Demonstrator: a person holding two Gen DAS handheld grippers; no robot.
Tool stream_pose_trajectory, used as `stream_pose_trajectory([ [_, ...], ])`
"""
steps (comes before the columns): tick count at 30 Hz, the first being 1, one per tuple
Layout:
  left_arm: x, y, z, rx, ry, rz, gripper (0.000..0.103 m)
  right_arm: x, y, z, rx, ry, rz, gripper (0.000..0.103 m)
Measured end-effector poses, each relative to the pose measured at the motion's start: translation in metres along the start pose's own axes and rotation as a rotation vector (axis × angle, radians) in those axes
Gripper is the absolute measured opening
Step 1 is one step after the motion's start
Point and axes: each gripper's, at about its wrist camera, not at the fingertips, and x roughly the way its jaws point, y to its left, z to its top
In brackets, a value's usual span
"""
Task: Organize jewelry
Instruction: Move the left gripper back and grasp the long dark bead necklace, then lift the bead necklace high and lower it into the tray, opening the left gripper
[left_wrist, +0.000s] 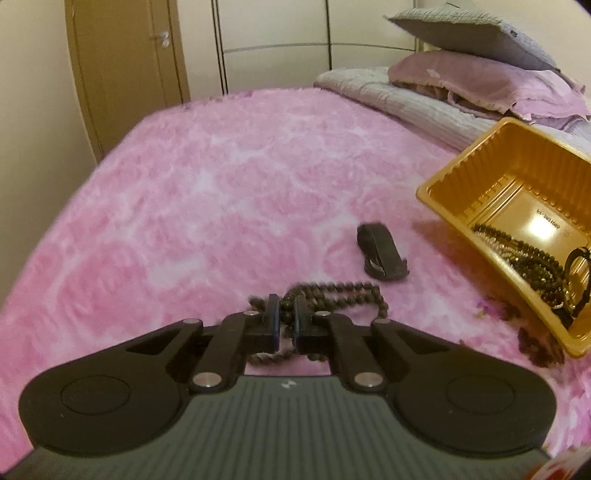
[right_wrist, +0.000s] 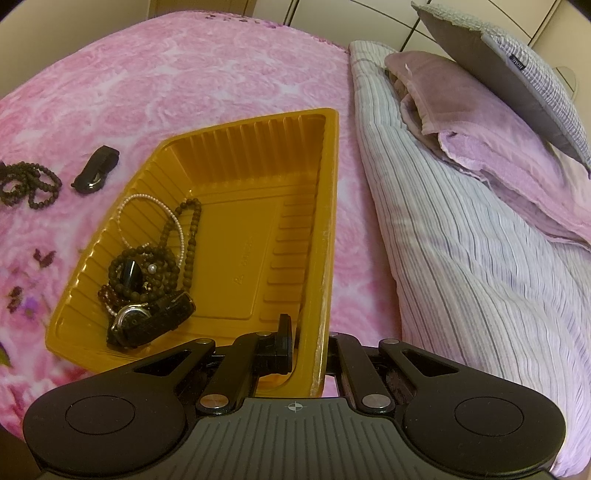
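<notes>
In the left wrist view, a dark bead necklace (left_wrist: 332, 295) is pinched between the nearly closed jaws of the left gripper (left_wrist: 286, 317) at lower centre, above the pink blanket (left_wrist: 184, 184). A black clip (left_wrist: 382, 251) lies just beyond. The orange tray (right_wrist: 258, 177) (beads and a watch (right_wrist: 147, 317) inside) is clamped by its near wall in the right gripper (right_wrist: 306, 347), at that view's bottom centre.
</notes>
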Motion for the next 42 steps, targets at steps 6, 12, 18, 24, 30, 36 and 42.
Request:
stream_pose_trajectory([
  [6, -0.031, 0.014, 0.030, 0.099, -0.072, 0.011, 0.006, -0.001, 0.001, 0.001, 0.002, -0.002, 0.001, 0.004],
  [12, -0.055, 0.027, 0.062, 0.214, -0.115, 0.028, 0.006, -0.003, 0.002, 0.002, 0.002, -0.006, 0.002, 0.004],
  [18, -0.073, 0.032, 0.087, 0.330, -0.154, 0.041, 0.006, -0.003, 0.002, 0.002, 0.005, -0.007, 0.003, 0.004],
  [24, -0.091, 0.034, 0.113, 0.405, -0.197, 0.045, 0.006, -0.004, 0.001, 0.002, 0.005, -0.008, 0.003, 0.004],
  [30, -0.113, 0.033, 0.144, 0.433, -0.254, 0.027, 0.006, -0.004, 0.001, 0.002, 0.005, -0.009, 0.002, 0.004],
  [36, -0.140, 0.034, 0.176, 0.434, -0.330, 0.022, 0.006, -0.005, 0.001, 0.003, 0.003, -0.011, 0.003, 0.005],
  [42, -0.163, 0.031, 0.206, 0.432, -0.406, 0.013, 0.006, -0.006, 0.002, 0.005, 0.001, -0.014, 0.001, 0.005],
])
